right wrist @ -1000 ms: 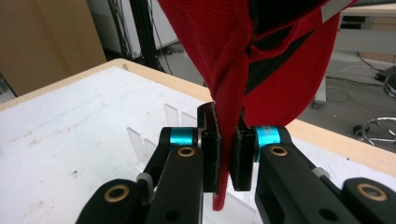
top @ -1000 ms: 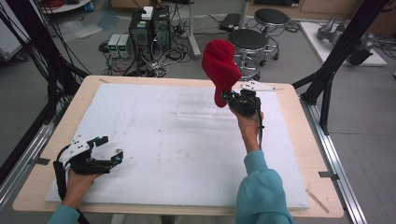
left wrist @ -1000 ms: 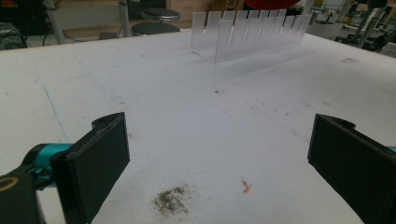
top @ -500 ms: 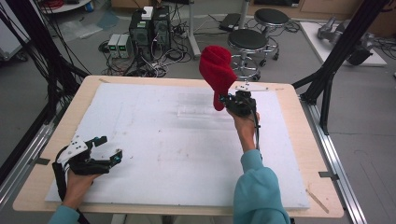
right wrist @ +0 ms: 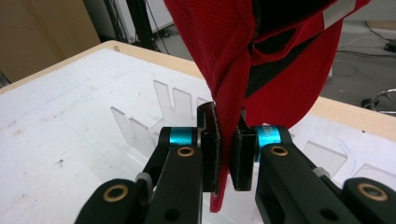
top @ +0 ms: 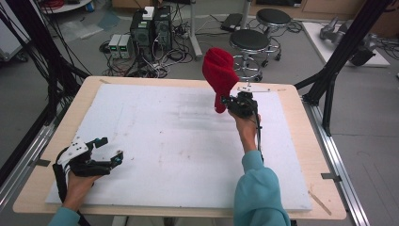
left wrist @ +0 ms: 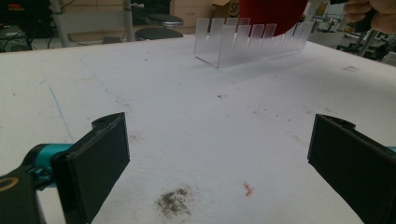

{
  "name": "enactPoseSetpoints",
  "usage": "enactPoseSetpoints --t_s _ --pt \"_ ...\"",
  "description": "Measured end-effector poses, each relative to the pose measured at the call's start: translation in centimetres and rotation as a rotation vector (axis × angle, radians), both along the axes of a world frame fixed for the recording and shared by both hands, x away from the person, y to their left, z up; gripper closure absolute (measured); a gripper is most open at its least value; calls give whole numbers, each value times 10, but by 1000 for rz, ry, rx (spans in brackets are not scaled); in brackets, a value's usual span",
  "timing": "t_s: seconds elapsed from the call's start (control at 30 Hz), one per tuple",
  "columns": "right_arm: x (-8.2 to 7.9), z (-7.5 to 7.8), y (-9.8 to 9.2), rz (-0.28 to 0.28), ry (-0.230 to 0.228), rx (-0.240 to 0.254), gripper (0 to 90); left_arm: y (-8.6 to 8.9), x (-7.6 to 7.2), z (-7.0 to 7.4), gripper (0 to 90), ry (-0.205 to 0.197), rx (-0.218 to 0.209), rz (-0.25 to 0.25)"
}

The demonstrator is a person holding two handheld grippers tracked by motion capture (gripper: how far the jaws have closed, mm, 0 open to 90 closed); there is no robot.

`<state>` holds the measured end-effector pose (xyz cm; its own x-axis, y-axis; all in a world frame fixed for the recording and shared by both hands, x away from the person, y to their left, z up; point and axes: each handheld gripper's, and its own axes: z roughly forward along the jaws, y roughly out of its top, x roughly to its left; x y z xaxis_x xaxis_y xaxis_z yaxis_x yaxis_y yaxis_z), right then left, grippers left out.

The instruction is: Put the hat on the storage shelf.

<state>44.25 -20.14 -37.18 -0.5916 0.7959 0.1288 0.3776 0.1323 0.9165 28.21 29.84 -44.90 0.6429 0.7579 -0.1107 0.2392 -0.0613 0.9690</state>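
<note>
Right gripper (top: pixel 225 105) clamped tight on red cap (top: pixel 219 74) by brim edge, held up over clear slotted rack (left wrist: pixel 247 39) at table's far side; left gripper (top: pixel 109 151) wide open, empty, near table's front corner; judged light, soft, floppy, best pinched at stiffer brim.

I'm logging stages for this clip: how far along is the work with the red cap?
Done: the right gripper has clamped the red cap by its edge and holds it raised above the white board. In hand: the cap hangs over the clear slotted rack. Left: setting the cap down, probably at the rack; the left gripper waits open near the table's front corner.
</note>
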Motion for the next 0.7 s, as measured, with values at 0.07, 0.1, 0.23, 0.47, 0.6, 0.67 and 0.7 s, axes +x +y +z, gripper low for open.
enactPoseSetpoints --t_s 0.07,0.1,0.23,0.47,0.6,0.67,0.7 --pt "1 -1 -1 2 5 5 848 0 0 0 59 0 -5 2" --pt "1 -2 -1 0 12 14 848 0 0 0 59 0 -7 1" --pt "0 -2 -2 6 29 9 848 0 0 0 59 -1 -1 -1" --pt "-6 -7 -4 22 53 -12 845 0 0 0 59 0 -4 3" --pt "-10 -10 -6 33 62 -37 840 0 0 0 59 0 -4 5" --pt "-12 -12 -7 34 71 -41 840 0 0 0 59 0 -6 7" --pt "-12 -12 -7 32 72 -44 840 0 0 0 59 -1 -8 9"
